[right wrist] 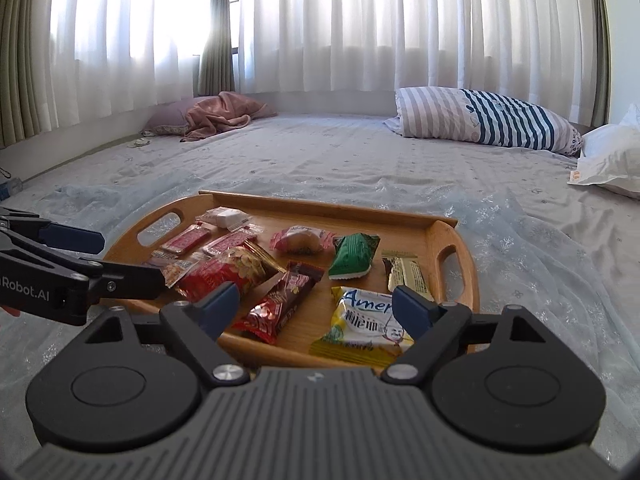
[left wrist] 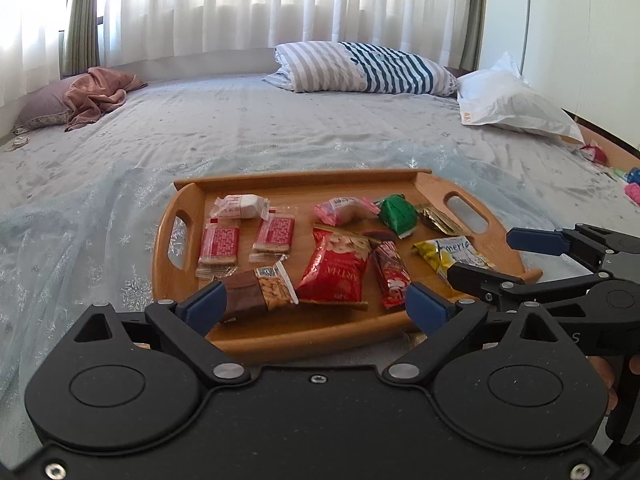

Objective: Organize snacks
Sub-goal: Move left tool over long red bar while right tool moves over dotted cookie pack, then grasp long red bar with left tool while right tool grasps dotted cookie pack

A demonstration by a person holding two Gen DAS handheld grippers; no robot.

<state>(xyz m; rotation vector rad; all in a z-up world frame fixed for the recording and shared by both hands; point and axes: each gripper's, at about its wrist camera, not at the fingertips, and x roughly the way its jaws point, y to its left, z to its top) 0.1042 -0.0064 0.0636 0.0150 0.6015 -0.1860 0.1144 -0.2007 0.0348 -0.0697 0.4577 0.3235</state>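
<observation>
A wooden tray point(left wrist: 304, 330) with handles lies on the bed and holds several snacks: two red-and-white wafer packs point(left wrist: 218, 246), a brown nut bar point(left wrist: 256, 292), a red nut bag point(left wrist: 336, 270), a red bar point(left wrist: 390, 276), a pink pack point(left wrist: 342, 210), a green pack point(left wrist: 398, 214), a gold pack point(left wrist: 434, 218) and a yellow packet point(left wrist: 452, 256). My left gripper point(left wrist: 316, 306) is open at the tray's near edge, above the nut bar and red bag. My right gripper point(right wrist: 316, 306) is open over the yellow packet point(right wrist: 366, 326) and red bar point(right wrist: 280, 306). Neither holds anything.
The tray point(right wrist: 456, 276) sits on a pale blue sheer cloth point(left wrist: 80, 240) over a grey bedsheet. A striped folded quilt point(left wrist: 360, 66), a white pillow point(left wrist: 512, 100), a pink cloth on a pillow point(left wrist: 92, 94) and small toys point(left wrist: 628, 184) lie farther off. Curtains hang behind.
</observation>
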